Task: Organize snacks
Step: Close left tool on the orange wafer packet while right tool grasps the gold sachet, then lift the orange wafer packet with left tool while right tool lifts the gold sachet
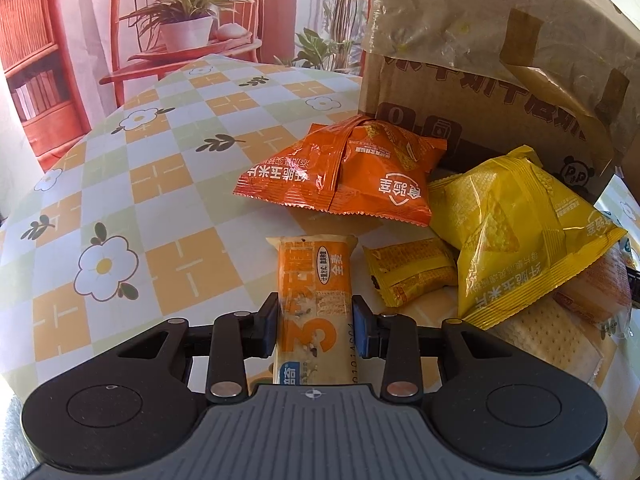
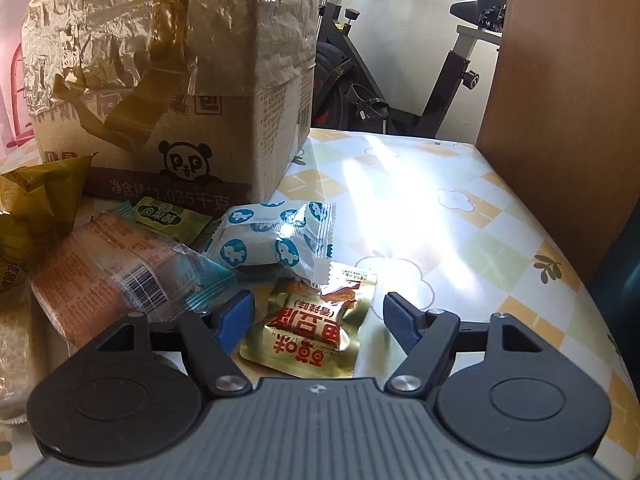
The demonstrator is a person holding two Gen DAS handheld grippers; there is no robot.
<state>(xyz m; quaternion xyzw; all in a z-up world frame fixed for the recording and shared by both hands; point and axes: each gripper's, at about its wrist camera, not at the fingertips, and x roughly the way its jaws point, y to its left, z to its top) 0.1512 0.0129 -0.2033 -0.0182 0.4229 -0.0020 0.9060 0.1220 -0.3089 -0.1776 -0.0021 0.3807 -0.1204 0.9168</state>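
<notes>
Left gripper (image 1: 315, 326) clamped on cracker bar (image 1: 314, 304), long axis pointing away, right gripper (image 2: 318, 322) apart around gold pouch (image 2: 312, 326), bare tablecloth (image 2: 460, 232) rightward

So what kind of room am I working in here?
Most likely a home living space: a flowered tablecloth covers the table, an exercise bike stands behind it, and a potted plant sits on a chair.
</notes>
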